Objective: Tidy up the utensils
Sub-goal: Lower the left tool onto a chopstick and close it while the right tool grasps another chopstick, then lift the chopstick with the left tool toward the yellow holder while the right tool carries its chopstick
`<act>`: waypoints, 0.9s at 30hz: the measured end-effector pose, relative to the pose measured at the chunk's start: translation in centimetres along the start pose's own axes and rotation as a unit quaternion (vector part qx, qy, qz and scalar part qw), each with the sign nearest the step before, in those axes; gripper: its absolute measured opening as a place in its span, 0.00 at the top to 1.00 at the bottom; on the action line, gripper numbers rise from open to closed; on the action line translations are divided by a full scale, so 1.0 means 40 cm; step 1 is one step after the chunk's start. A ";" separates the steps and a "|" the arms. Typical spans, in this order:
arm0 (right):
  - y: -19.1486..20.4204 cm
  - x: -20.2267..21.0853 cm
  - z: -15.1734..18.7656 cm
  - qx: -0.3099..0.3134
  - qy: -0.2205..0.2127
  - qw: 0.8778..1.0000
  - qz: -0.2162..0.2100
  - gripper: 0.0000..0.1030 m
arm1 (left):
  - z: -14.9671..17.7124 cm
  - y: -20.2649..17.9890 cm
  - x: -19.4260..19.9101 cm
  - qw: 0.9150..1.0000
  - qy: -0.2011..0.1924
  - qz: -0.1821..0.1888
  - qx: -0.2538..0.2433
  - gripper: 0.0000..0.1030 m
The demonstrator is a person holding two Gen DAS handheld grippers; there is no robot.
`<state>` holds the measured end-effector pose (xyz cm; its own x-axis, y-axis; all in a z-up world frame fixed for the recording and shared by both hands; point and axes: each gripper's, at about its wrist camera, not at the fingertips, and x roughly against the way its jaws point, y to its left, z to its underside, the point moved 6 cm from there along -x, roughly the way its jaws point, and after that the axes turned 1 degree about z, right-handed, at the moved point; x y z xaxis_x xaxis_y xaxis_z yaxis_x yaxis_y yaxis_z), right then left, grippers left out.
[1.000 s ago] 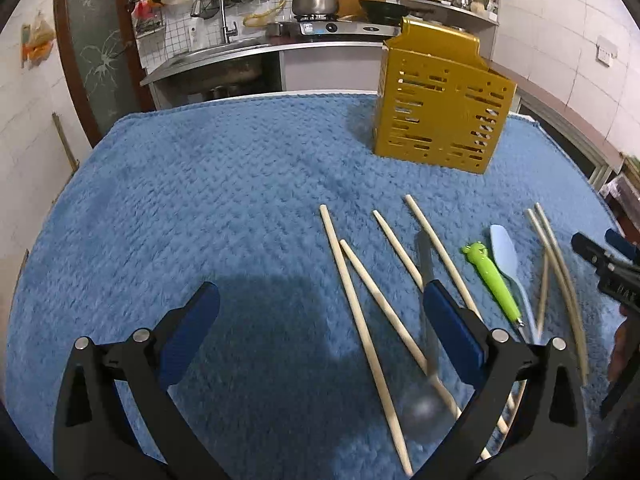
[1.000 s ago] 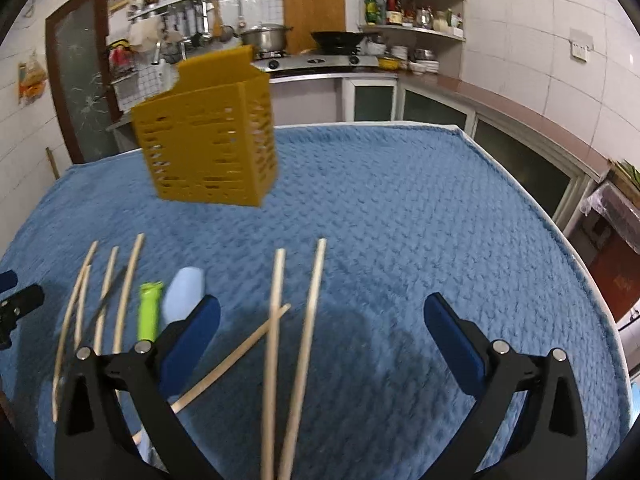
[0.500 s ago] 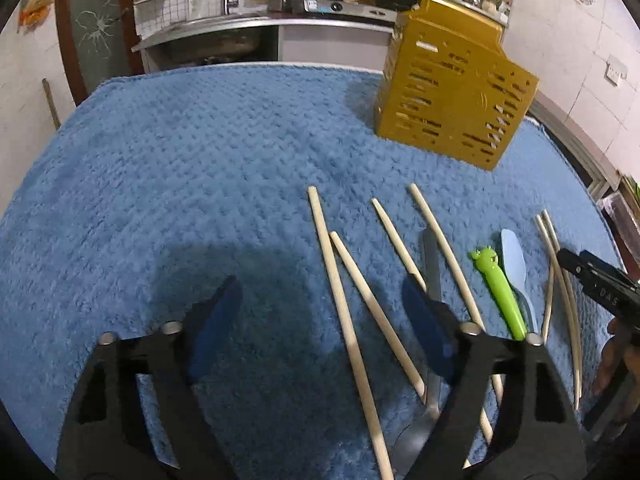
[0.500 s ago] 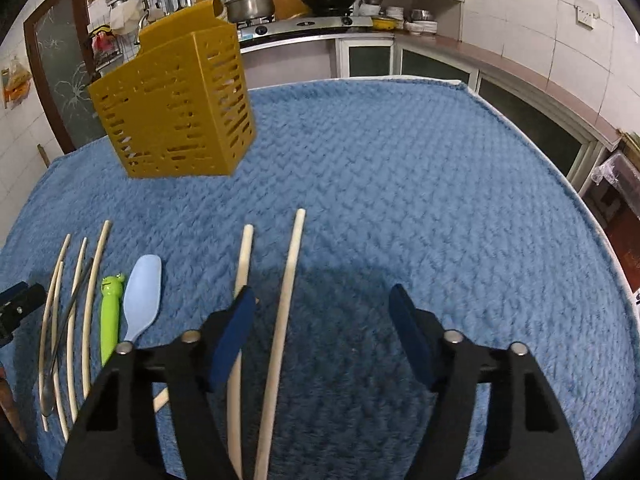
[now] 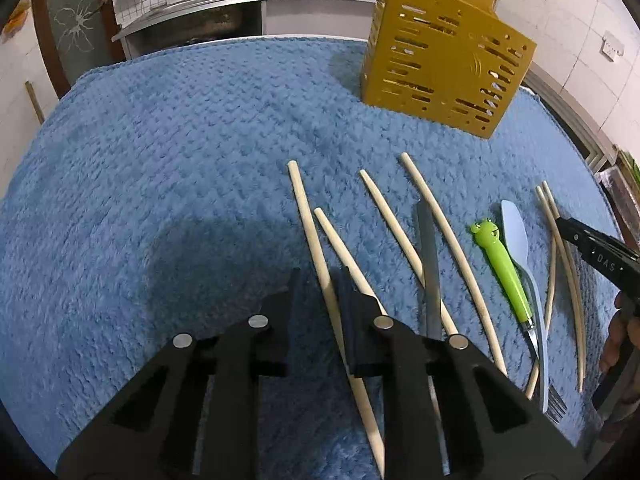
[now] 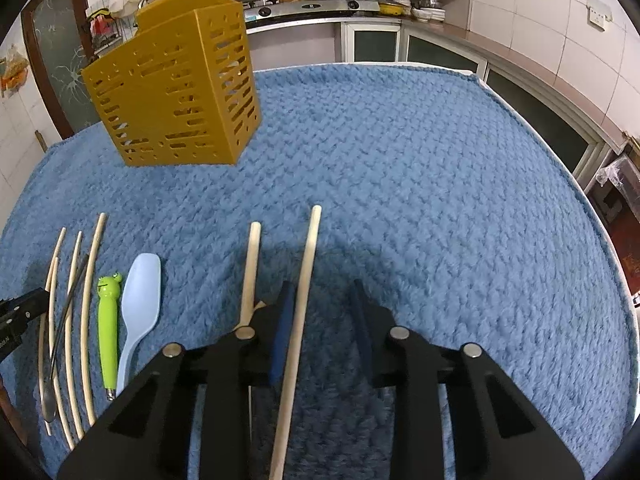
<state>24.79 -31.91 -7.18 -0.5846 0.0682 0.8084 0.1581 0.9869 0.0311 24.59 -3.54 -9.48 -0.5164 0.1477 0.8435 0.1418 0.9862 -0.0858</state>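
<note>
Several wooden chopsticks lie on the blue cloth [image 5: 180,160]. My left gripper [image 5: 319,284] is low over the cloth, its fingers narrowed around the leftmost chopstick [image 5: 308,220] with a small gap showing. My right gripper [image 6: 322,300] is partly closed around another chopstick [image 6: 306,264], which lies against its left finger. A green frog-handled utensil [image 5: 502,270], a pale blue spoon [image 5: 516,236] and a metal knife [image 5: 428,256] lie among the sticks. The yellow slotted utensil holder [image 5: 444,56] stands at the far side and also shows in the right wrist view [image 6: 176,92].
Thin chopsticks [image 6: 72,300] and a metal utensil lie at the left in the right wrist view. The table edge [image 6: 560,168] runs along the right. Kitchen counter with stove and pots [image 6: 320,4] stands behind.
Both grippers have dropped toward the cloth and narrowed from wide open, each coming to straddle a chopstick.
</note>
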 end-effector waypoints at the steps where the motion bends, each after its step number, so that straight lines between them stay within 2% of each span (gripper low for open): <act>1: 0.001 -0.002 -0.001 0.003 0.001 1.000 0.002 0.72 | -0.002 -0.001 -0.003 1.000 0.002 -0.002 0.000 0.84; 9: 0.012 -0.017 -0.023 0.011 0.030 0.999 0.008 0.72 | -0.040 -0.011 -0.031 1.000 0.025 -0.001 0.007 0.84; 15: 0.020 -0.030 -0.045 0.014 0.059 0.998 0.013 0.70 | -0.052 -0.026 -0.044 0.999 0.024 -0.025 -0.016 0.85; 18: 0.020 -0.031 -0.049 0.011 0.061 0.998 0.014 0.72 | -0.051 -0.030 -0.044 0.999 0.020 -0.027 -0.026 0.91; 20: 0.022 -0.028 -0.045 0.007 0.054 0.998 0.006 0.74 | -0.052 -0.031 -0.043 0.999 0.019 -0.027 -0.028 0.92; 24: 0.021 -0.025 -0.046 -0.004 0.046 0.999 -0.005 0.92 | -0.052 -0.034 -0.042 0.999 0.021 -0.024 -0.030 0.93; 27: 0.015 -0.021 -0.044 -0.014 0.037 0.999 -0.014 0.93 | -0.055 -0.028 -0.037 1.000 0.022 -0.011 -0.020 0.96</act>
<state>26.78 -31.64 -6.78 -0.5288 0.0292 0.8483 0.1654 0.9838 0.0692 27.07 -5.04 -9.46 -0.4825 0.1214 0.8675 0.1646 0.9853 -0.0464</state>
